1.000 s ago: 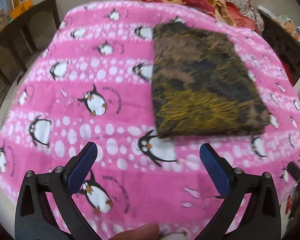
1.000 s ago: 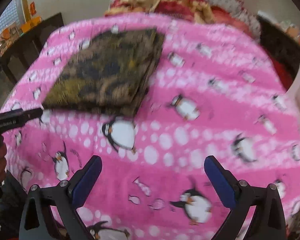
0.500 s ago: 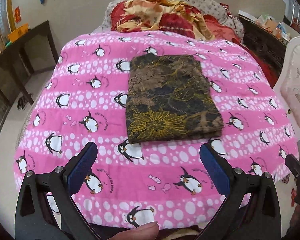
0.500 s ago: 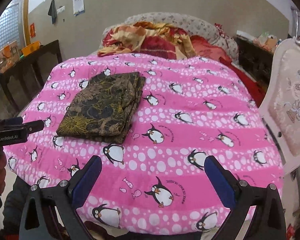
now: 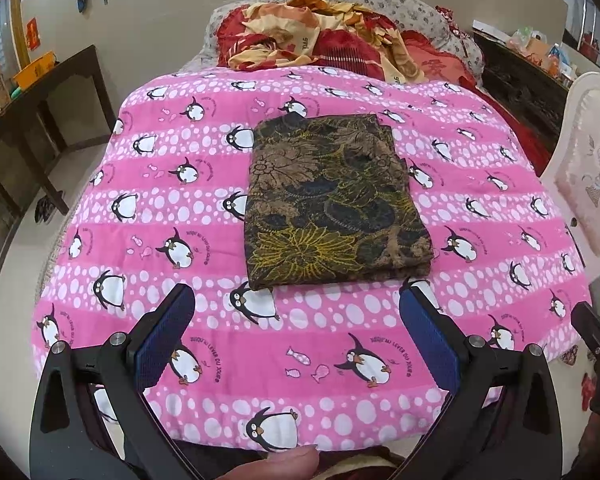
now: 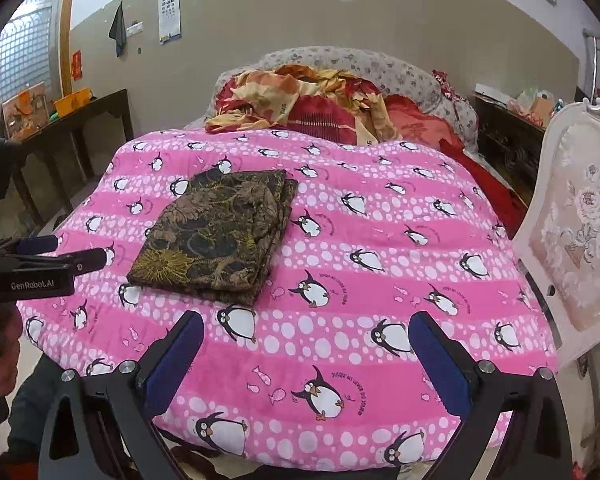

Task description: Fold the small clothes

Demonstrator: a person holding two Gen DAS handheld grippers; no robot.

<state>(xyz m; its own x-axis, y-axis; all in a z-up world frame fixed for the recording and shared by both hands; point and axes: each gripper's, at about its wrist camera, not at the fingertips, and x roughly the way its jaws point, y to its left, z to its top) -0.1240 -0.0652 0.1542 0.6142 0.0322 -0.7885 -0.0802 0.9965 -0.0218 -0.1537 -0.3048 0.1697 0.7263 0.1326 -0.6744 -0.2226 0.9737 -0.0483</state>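
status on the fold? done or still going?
Looks done: the brown patterned cloth lies folded in a neat rectangle on the pink penguin blanket. In hand: nothing; left gripper and right gripper are open, clear of the cloth. Left: no other unfolded small clothes visible.

The white chair [image 6: 576, 240] is cut off at the right edge.

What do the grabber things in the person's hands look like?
Each one, left gripper and right gripper, is a black plastic frame with silver bolts and two fingers faced with bumpy dark blue pads. White "GenRobot.AI" lettering shows on the left one's side.
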